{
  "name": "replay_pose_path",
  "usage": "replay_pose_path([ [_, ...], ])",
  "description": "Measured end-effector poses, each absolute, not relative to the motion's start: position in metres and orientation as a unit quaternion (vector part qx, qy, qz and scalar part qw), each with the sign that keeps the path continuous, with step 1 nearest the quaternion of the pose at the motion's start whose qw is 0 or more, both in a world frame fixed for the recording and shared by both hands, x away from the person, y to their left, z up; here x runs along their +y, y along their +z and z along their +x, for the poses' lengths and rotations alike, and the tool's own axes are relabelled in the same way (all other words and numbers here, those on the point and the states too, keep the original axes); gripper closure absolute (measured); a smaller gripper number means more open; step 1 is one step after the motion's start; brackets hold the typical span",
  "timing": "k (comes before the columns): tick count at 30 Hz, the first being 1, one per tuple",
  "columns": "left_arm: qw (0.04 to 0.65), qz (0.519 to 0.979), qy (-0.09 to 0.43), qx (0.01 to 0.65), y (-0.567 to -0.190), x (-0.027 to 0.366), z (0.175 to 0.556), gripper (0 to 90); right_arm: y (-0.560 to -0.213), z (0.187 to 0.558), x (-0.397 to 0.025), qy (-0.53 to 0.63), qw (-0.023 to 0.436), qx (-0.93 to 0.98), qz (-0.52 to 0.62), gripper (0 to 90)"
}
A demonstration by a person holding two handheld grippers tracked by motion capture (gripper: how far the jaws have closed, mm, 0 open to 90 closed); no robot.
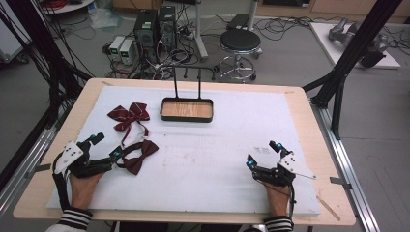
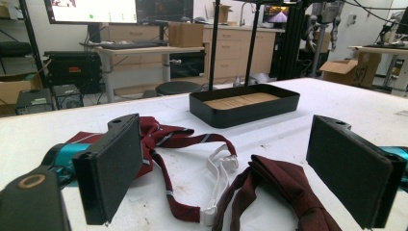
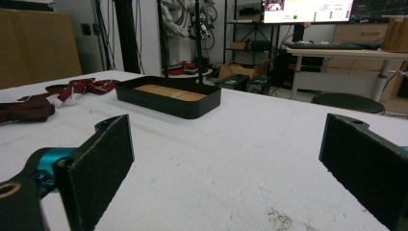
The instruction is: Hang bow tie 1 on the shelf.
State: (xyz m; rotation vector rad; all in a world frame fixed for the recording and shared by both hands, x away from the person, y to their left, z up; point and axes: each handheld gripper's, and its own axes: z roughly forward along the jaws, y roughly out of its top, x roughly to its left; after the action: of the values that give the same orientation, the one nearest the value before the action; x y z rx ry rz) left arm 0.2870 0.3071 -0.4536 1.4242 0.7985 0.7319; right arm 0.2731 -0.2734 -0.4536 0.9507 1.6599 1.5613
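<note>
Two dark red bow ties lie at the left of the white mat. The striped bow tie (image 1: 128, 116) (image 2: 163, 137) is farther back. The plain bow tie (image 1: 138, 155) (image 2: 284, 192) is nearer, with its white strap (image 2: 219, 178) beside it. My left gripper (image 1: 107, 146) (image 2: 226, 159) is open and low over the mat. The plain bow tie's near wing lies between its jaws, untouched. My right gripper (image 1: 262, 153) (image 3: 226, 144) rests open at the front right with bare mat between its jaws. A black tray (image 1: 186, 109) (image 2: 245, 103) (image 3: 168, 98) with a wooden floor stands at the back centre.
The white mat (image 1: 217, 164) covers most of the wooden table (image 1: 309, 125). A tall black wire handle (image 1: 187, 79) rises from the tray's far side. A stool (image 1: 240, 41) and computer cases (image 1: 154, 26) stand on the floor beyond the far edge.
</note>
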Motion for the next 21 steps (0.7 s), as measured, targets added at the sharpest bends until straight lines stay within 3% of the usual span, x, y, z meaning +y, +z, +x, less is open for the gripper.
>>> replay_pose_path([
  [21,0.555,0.693,0.307,0.343,-0.407,0.327,0.321,13.1,-0.454,0.273,-0.274,0.596,0.333,0.635,0.361,4.0],
])
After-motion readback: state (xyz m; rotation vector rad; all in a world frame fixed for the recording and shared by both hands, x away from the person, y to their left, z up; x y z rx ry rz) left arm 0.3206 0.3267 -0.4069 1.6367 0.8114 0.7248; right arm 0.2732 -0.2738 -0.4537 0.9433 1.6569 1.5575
